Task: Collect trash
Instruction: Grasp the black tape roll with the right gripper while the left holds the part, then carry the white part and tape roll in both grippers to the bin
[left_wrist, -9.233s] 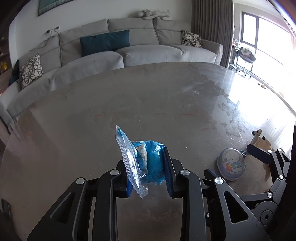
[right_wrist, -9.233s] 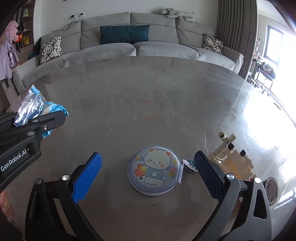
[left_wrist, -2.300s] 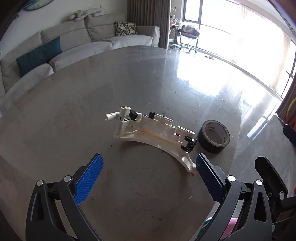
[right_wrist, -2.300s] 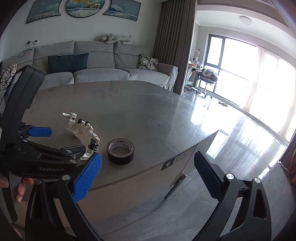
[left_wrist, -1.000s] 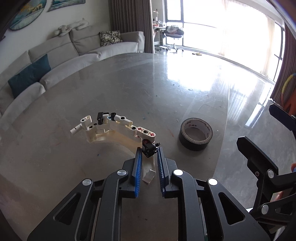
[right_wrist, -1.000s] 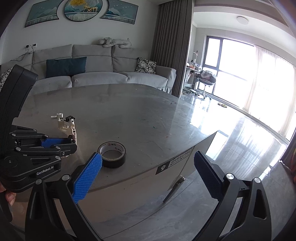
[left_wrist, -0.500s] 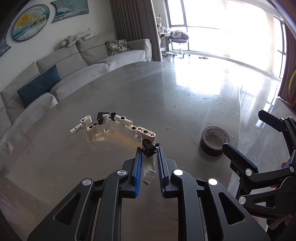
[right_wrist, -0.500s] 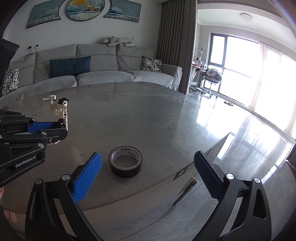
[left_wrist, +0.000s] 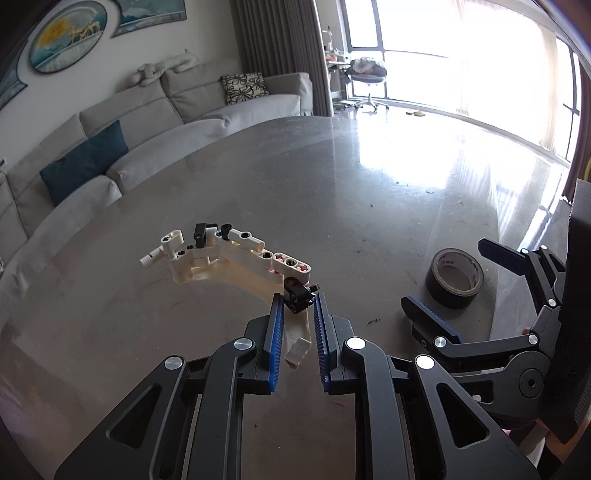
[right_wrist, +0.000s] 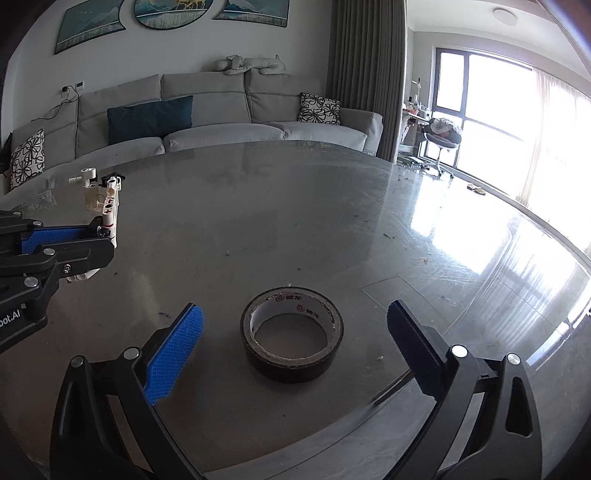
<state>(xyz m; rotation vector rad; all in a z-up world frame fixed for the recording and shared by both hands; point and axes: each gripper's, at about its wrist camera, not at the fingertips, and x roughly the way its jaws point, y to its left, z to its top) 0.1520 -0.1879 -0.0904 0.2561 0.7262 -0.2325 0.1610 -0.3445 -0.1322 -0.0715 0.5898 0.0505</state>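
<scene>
Left wrist view: close above the counter (left_wrist: 369, 192), angled down, facing the window side, tape roll (left_wrist: 453, 272) to its right. Right wrist view: also close, angled down — tape roll (right_wrist: 291, 334) dead ahead, sofa (right_wrist: 221, 125) beyond. Shared: tape roll, counter (right_wrist: 295, 221), sofa (left_wrist: 147, 122), and each view catches the other tool.

A curved white toy-brick assembly (left_wrist: 236, 266), studded with black pins and red-centred holes, is lifted clear of the grey table (left_wrist: 369, 192); its near end, with a black connector, sits pinched between blue pads. From the right wrist view it stands up and away (right_wrist: 101, 199). A roll of black tape (right_wrist: 291, 334) with a pale printed core lies flat on the table near its edge, hole upward, well apart from the brick piece.
</scene>
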